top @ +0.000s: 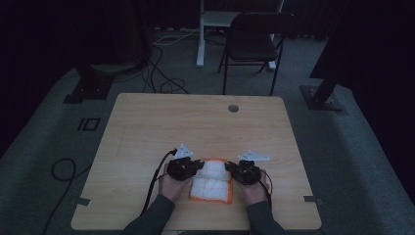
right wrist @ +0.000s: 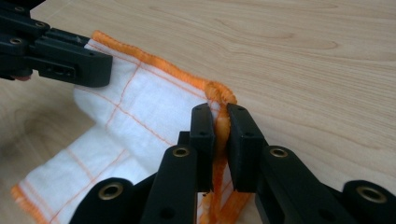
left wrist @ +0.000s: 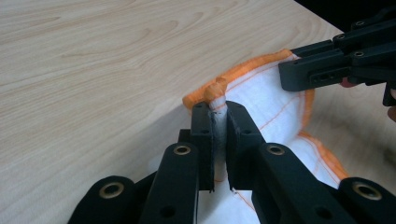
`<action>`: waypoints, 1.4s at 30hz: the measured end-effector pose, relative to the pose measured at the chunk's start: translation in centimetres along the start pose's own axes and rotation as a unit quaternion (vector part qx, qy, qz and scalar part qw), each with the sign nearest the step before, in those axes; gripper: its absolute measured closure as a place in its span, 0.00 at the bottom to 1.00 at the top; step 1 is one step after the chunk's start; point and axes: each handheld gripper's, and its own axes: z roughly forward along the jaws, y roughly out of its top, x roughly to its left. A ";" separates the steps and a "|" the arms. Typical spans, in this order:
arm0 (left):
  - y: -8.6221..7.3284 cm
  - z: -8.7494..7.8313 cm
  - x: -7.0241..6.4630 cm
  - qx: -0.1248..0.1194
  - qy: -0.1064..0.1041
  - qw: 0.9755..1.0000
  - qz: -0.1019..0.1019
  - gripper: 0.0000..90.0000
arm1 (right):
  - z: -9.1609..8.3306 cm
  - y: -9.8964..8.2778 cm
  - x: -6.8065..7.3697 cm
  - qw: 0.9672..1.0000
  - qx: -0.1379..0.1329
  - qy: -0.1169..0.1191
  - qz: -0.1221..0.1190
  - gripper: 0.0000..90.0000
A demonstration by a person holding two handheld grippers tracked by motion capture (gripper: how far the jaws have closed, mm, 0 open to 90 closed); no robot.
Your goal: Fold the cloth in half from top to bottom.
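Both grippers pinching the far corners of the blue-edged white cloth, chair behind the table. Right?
Not quite: the cloth has an orange edge, not blue, as both gripper views show. The rest holds: the left gripper and right gripper each pinch a far corner, and the chair stands behind the table.

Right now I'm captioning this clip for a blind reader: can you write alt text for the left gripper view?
The left gripper is shut on a bunched corner of a white cloth with orange edging, which lies on a light wooden table. The right gripper reaches in from the upper right and meets the cloth's far edge.
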 end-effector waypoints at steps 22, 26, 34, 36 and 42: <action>-3.5 -1.6 -1.1 0.016 -0.005 1.000 0.020 0.93 | 1.0 -0.1 -1.0 0.999 0.023 0.026 0.020 0.50; -3.5 -1.7 -1.1 0.019 -0.005 0.999 0.026 0.93 | 1.5 0.2 -1.2 0.998 0.027 0.041 0.029 0.56; -3.6 -2.1 -1.3 0.019 -0.002 0.999 0.034 0.92 | 0.0 0.1 -0.1 0.999 0.014 0.050 -0.001 0.84; -3.7 -2.2 -1.3 0.019 -0.001 0.999 0.035 0.92 | -0.6 -0.2 0.0 0.999 0.011 0.048 -0.010 0.84; -4.0 -2.6 -1.3 0.021 -0.001 0.999 0.035 0.91 | -2.1 -1.5 0.5 0.999 0.003 0.044 -0.025 0.84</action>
